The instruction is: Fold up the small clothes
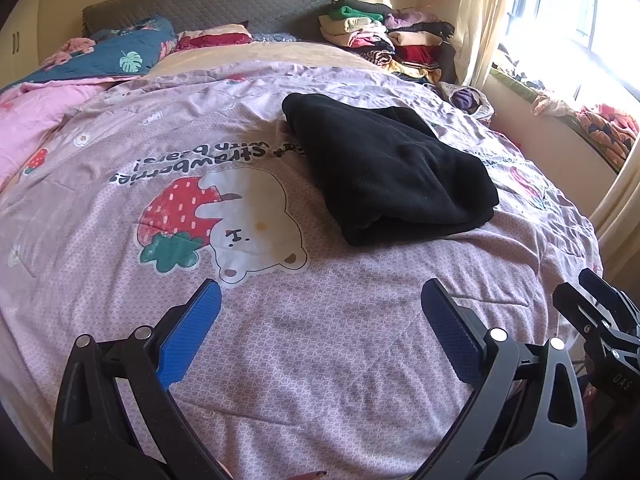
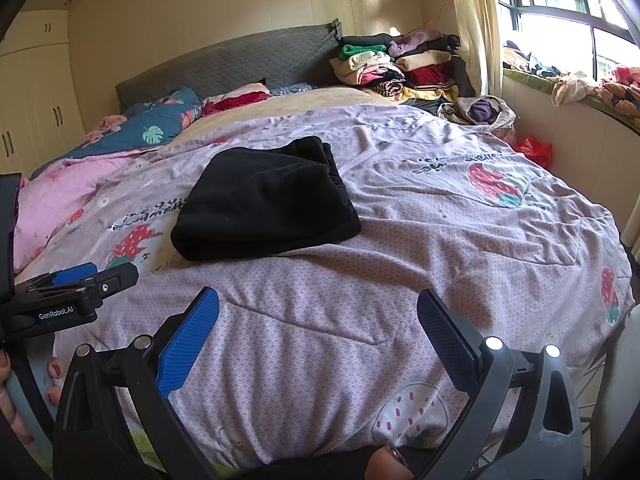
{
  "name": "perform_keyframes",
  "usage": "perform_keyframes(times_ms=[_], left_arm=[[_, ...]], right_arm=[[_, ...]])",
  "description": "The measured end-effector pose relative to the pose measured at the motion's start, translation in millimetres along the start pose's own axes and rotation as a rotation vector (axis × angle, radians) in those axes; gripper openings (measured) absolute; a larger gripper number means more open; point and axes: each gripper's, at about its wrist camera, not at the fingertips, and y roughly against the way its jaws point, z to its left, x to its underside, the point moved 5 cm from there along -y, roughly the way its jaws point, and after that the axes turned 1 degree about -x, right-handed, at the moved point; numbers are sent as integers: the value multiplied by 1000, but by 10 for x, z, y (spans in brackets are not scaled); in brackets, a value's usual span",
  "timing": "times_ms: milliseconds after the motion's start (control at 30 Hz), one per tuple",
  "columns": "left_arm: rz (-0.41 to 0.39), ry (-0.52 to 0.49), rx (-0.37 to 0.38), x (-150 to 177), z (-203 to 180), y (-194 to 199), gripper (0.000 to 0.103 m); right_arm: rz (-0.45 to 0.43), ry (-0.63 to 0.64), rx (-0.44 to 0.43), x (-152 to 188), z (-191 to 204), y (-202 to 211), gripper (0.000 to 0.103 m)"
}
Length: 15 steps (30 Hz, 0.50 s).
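A black garment [image 1: 388,168] lies folded into a thick bundle on the pink strawberry-print quilt [image 1: 280,340]; the right wrist view shows the same black garment [image 2: 268,200] left of centre. My left gripper [image 1: 320,300] hovers open above bare quilt, short of the bundle, with nothing between its blue pads. My right gripper [image 2: 318,308] is also open over the quilt [image 2: 400,264], the garment well ahead of it. The right gripper's side shows at the left wrist view's right edge, and the left gripper's side [image 2: 76,284] at the right wrist view's left edge.
A heap of folded clothes [image 1: 384,36] sits at the head of the bed by the grey headboard [image 1: 208,0]. A blue and pink duvet [image 1: 100,60] lies at the left. A cluttered windowsill [image 2: 580,80] runs along the right. A red bag [image 2: 534,148] lies on the floor.
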Motion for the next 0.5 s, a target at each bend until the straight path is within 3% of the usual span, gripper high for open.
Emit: perform_keyframes(times_ms=[333,433,500], left_arm=[[49,-4,18,34,6,-84,94],[60,17,13,13,152,-105,94],[55,81,-27,-70,464,-103,94]], right_arm=[[-21,-64,10,11,-162,91,99],[-74,-156,75,-59,-563,286,99],[-123,-253,131,-137,-1011,498,99]])
